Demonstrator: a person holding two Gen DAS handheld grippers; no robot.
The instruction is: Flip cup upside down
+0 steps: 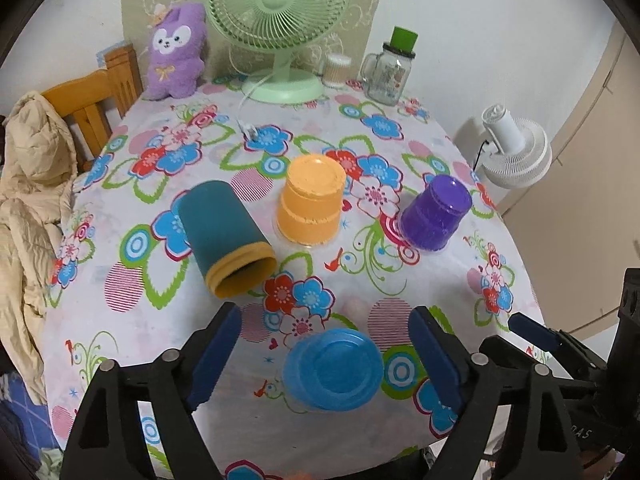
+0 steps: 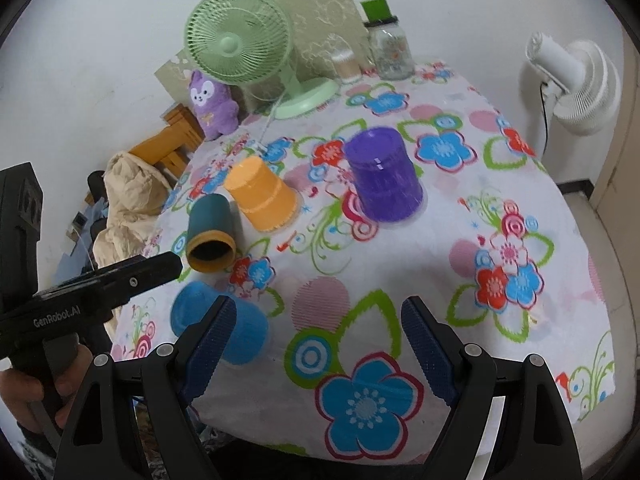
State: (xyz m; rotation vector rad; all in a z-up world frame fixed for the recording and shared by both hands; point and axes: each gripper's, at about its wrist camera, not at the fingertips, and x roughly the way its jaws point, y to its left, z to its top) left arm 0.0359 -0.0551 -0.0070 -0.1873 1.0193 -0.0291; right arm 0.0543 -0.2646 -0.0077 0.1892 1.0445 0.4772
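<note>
In the left wrist view, the left hand-held gripper (image 1: 326, 354) fills the bottom of the frame with its blue pads spread wide, gripping nothing; the blue cup (image 1: 334, 369) sits upside down on the flowered desk (image 1: 400, 264) between them, touching neither pad. Above it, left of centre, the teal cup (image 1: 224, 236) lies on its side (its yellow-rimmed mouth faces the lower right). The orange cup (image 1: 314, 200) at centre and the purple cup (image 1: 436, 210) to its right both stand inverted. In the right wrist view, the right hand-held gripper (image 2: 316, 340) at the bottom is likewise wide open and empty over bare cloth, with the blue cup (image 2: 220, 320) partly behind its left pad. A green fan (image 1: 278, 20) stands at top centre.
</note>
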